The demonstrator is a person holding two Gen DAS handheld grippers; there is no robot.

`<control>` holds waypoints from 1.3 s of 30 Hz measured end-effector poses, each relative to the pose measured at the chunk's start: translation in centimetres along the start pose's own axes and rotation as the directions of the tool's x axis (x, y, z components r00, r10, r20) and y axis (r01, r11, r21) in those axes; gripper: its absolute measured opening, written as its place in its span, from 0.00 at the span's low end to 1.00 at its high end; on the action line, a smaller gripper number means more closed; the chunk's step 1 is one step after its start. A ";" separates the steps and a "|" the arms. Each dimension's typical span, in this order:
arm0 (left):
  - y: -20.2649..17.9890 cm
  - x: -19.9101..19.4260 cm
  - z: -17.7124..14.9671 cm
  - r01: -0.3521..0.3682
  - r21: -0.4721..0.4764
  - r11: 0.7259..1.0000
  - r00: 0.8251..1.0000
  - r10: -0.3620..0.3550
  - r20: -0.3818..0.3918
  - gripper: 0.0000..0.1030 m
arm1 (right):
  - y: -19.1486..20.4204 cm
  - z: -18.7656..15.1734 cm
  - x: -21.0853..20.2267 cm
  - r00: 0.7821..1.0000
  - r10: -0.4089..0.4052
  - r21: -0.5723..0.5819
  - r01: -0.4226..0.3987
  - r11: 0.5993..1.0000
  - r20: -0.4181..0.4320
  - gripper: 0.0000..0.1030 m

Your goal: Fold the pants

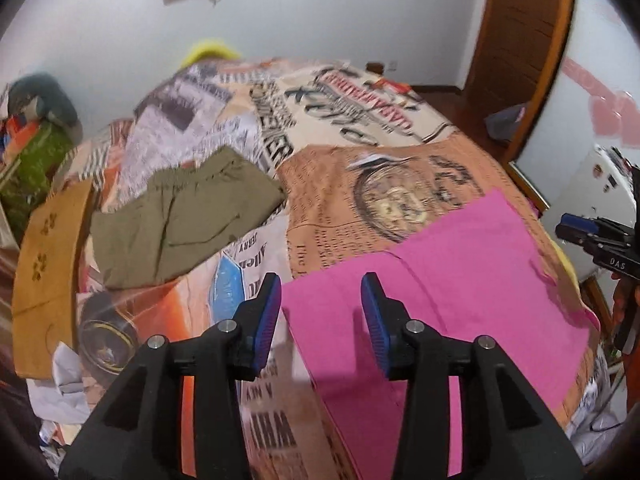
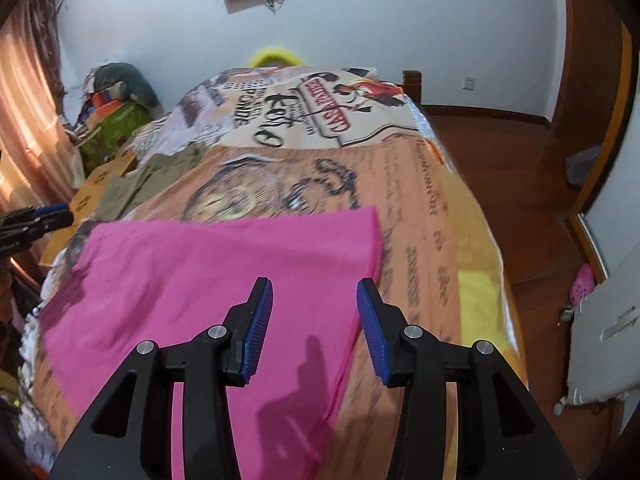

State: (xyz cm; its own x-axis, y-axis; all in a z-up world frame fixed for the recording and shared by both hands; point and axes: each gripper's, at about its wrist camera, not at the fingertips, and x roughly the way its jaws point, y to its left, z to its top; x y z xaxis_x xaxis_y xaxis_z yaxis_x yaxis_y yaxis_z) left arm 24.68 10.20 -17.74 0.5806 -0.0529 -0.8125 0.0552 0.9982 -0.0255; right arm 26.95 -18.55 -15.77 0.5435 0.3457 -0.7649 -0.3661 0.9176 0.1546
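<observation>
Pink pants (image 1: 440, 280) lie flat and folded on the printed bedspread (image 1: 360, 168); they also show in the right wrist view (image 2: 200, 272). My left gripper (image 1: 321, 292) is open and empty, held above the pants' left edge. My right gripper (image 2: 315, 296) is open and empty, held above the pants' right part. The right gripper also shows at the right edge of the left wrist view (image 1: 592, 236). The left gripper shows at the left edge of the right wrist view (image 2: 36, 216).
Folded olive shorts (image 1: 180, 216) lie at the bed's left. A tan garment (image 1: 48, 272) lies beside them at the bed edge. Piled clothes (image 1: 36, 136) stand by the far wall. A wooden door (image 1: 520, 40) and wood floor (image 2: 520, 184) are on the right.
</observation>
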 end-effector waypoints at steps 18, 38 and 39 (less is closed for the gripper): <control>-0.3 5.9 -2.9 0.005 -0.011 1.000 0.997 -0.006 -0.083 0.57 | -2.5 0.2 8.8 0.995 0.002 -0.030 -0.005 1.000 -0.097 0.06; -4.5 3.9 1.5 0.005 0.098 0.995 0.998 0.000 -0.055 0.58 | 4.1 4.4 6.3 0.975 0.204 -0.076 -0.211 0.974 -0.092 0.32; -4.9 4.6 1.5 0.010 0.100 0.995 0.997 -0.003 -0.076 0.58 | 5.1 4.2 7.4 0.969 0.218 -0.081 -0.228 0.970 -0.119 0.32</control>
State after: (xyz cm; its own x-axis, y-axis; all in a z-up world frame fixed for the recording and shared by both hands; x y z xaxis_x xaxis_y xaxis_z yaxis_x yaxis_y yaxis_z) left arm 28.31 5.03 -20.46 0.5174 -0.0532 -0.8541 0.1420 0.9896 0.0244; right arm 32.27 -10.50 -17.96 0.3566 0.5117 -0.7817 -0.5403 0.7955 0.2743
